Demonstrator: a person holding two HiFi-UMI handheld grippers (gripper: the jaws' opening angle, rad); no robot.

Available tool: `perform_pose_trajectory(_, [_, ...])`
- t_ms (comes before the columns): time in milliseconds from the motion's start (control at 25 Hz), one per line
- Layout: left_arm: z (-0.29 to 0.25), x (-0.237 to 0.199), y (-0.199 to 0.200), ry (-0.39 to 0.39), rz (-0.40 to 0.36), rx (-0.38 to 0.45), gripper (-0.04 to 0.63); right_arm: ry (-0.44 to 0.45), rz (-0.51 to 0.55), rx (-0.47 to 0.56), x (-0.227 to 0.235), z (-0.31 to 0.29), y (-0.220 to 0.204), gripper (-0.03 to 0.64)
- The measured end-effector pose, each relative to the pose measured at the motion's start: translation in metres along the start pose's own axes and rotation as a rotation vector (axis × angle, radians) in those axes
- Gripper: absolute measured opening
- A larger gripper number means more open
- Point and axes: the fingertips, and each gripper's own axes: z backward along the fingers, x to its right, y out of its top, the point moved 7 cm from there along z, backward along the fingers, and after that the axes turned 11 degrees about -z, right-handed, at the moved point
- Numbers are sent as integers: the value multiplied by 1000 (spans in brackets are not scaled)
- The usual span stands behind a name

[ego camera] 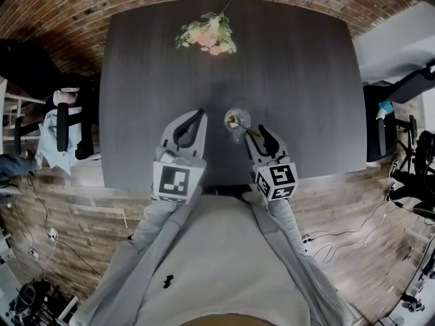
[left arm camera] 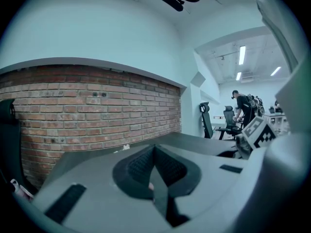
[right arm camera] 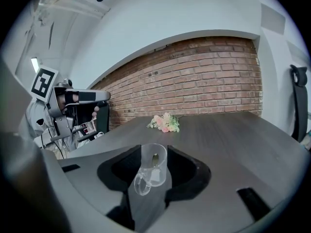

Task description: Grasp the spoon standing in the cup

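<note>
One spoon (ego camera: pixel 242 126) is standing in the clear cup (right arm camera: pixel 151 171), its handle leaning toward the near right corner, straight at the right gripper (ego camera: pixel 264 136). That gripper is sitting just beside the cup, jaws apart and holding nothing, with the cup lying dead ahead in the gap. The left gripper (ego camera: pixel 199 114) is lying farther off, jaws together. The cup is sitting by the near edge of the dark tabletop (ego camera: pixel 306 80); flowers (ego camera: pixel 207 34) are lying at the far edge, before a brick wall (right arm camera: pixel 204 91).
</note>
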Motion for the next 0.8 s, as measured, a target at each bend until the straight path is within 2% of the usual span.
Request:
perform_pose_trajectory(240, [-1,1,0,6,4,2,18,12,-8,-17,1,-4,-11,161])
perform_pose_trajectory(800, [0,4,-2,12,4,-10,18,30,-21,24,8,-11,-22,161])
